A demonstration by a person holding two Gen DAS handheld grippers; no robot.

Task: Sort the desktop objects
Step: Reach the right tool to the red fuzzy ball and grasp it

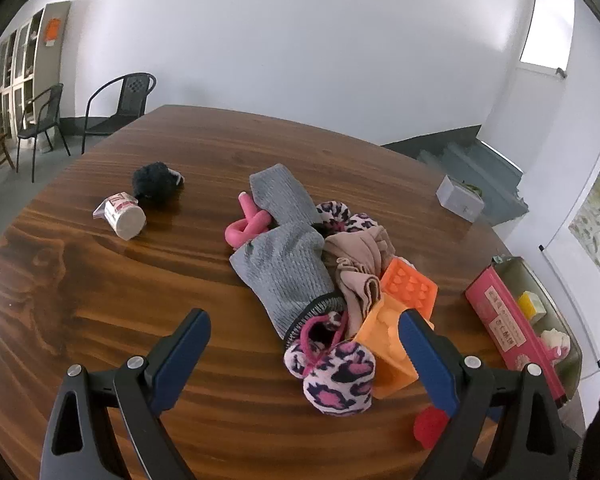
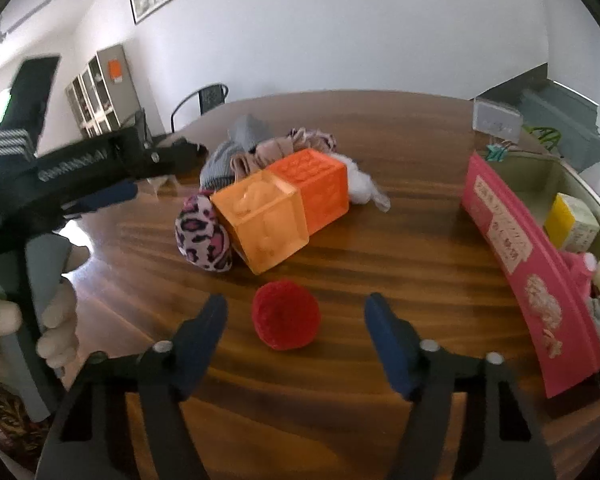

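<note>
- Two grippers were in view, both with jaws spread wide and holding nothing: the left gripper (image 1: 304, 344) hung over the near part of the wooden table (image 1: 100, 280), and the right gripper (image 2: 296, 320) hung low just near of a red ball (image 2: 286, 314).
- One red ball lay on the bare wood, framed between the right gripper's blue-padded fingers (image 2: 388, 344) but not touched by them.
- Two orange cubes stood touching: a pale orange cube (image 2: 260, 224) nearer, and a darker orange cube (image 2: 316, 188) behind it to the right.
- Two leopard-print slippers showed: one leopard slipper (image 1: 336, 376) against the pale cube's left side, a second leopard slipper (image 1: 344, 216) at the far side of the pile.
- One grey knit garment (image 1: 288, 272), one beige cloth (image 1: 360, 268) and one pink looped tube (image 1: 246, 226) made up the rest of the pile.
- One dark fuzzy item (image 1: 156, 182) and one white paper cup (image 1: 124, 216), lying on its side, sat apart to the far left.
- One pink-sided box (image 2: 516, 264) stood at the right edge, holding a yellow carton (image 2: 568, 220) and some soft items too small to tell.
- One grey box (image 1: 460, 198) sat at the far right.
</note>
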